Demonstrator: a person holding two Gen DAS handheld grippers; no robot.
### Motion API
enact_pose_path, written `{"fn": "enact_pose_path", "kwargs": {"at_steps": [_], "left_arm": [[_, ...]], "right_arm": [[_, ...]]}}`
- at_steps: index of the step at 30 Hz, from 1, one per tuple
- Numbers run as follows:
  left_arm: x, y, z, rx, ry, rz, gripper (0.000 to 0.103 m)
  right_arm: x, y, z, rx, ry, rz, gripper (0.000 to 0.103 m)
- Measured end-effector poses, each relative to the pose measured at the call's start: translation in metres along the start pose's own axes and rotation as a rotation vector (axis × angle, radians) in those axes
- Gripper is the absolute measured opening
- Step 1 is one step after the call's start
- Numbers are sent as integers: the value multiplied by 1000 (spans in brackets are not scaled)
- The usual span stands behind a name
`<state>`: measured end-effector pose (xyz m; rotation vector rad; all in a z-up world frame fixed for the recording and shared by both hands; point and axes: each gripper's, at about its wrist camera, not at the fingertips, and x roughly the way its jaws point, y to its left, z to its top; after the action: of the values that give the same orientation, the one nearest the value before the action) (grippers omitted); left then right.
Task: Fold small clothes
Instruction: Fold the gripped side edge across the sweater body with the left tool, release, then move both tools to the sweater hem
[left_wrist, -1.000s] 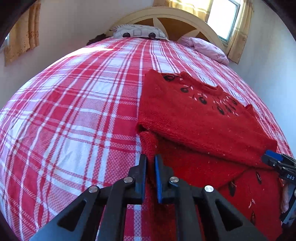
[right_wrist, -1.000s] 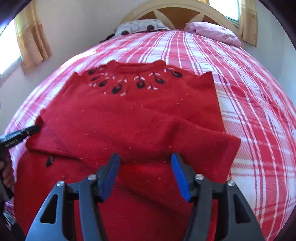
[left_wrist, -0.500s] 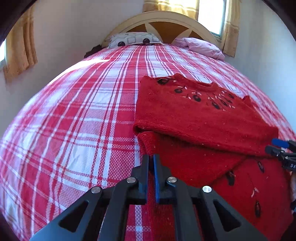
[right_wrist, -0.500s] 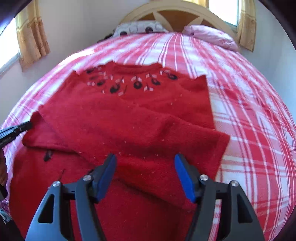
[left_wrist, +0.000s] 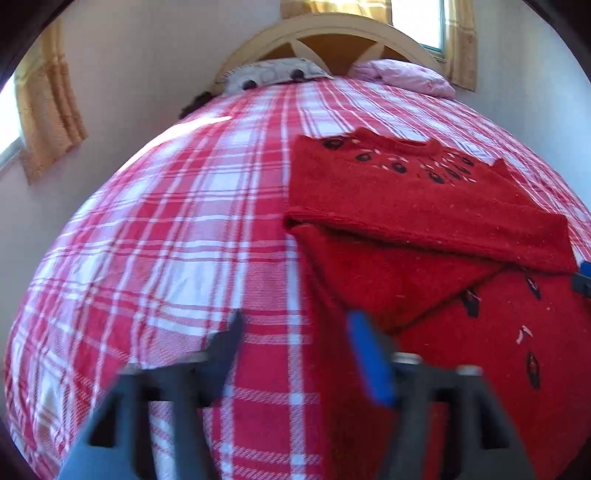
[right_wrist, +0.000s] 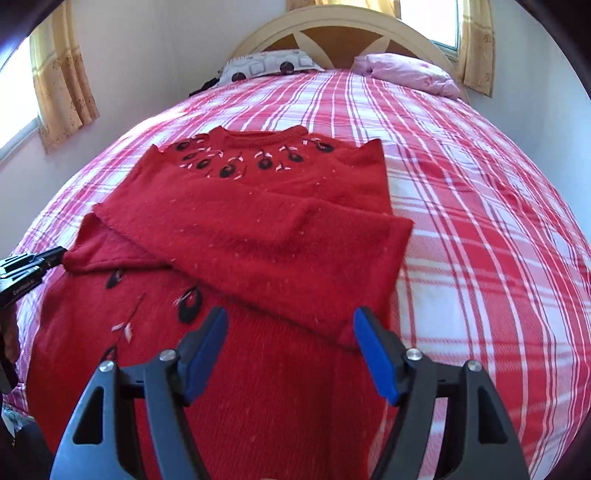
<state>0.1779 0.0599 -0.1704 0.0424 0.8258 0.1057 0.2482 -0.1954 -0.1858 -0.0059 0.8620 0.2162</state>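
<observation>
A red knit sweater (right_wrist: 258, 236) with dark flower embroidery lies flat on the bed, both sleeves folded across its chest; it also shows in the left wrist view (left_wrist: 406, 206). My left gripper (left_wrist: 295, 332) is open and empty, above the sweater's left edge, blurred by motion. It shows at the left edge of the right wrist view (right_wrist: 44, 258), beside the folded sleeve cuff. My right gripper (right_wrist: 290, 328) is open and empty, hovering over the lower body of the sweater near the other sleeve's cuff. Its blue tip shows in the left wrist view (left_wrist: 583, 269).
The bed carries a red and white plaid cover (right_wrist: 480, 221). A patterned pillow (right_wrist: 269, 64) and a pink pillow (right_wrist: 410, 72) lie at the arched headboard (right_wrist: 340, 26). Walls and curtained windows stand on both sides.
My left gripper has opened and let go of the sleeve, which now lies folded on the sweater. Both grippers have pulled back and up a little.
</observation>
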Motion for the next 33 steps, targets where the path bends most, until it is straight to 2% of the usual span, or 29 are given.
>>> {"fn": "enact_pose_path", "kwargs": {"at_steps": [1,4,7,10,13,20,26,33], "left_arm": [[-6,4,-2,-16,-26,-2,80],[-13,10,-6,-51,-11,-49,80],[-20,7,-11,-31,-26,-33,80],[-20,5,-16,-25,1,-28,80],[-20,8,-23,-55,22,-58,80],[-28,2,-40,-57,31,-102,80],[-45,-6,-66,-17,28,-137,80],[-58,5,-99,-55,58,-158,79]], "right_arm": [[-3,-1,-3,9,-3,8,74],[-13,0,-14,25,-12,16,74],[-18,-1,-21,32,-13,22,74],[-22,-3,-28,41,-16,17,74],[-24,-8,-33,60,-16,20,74],[-28,-7,-48,73,-10,22,74],[-38,-2,-64,58,-9,5,68],[-48,-6,-78,70,-9,-8,59]]}}
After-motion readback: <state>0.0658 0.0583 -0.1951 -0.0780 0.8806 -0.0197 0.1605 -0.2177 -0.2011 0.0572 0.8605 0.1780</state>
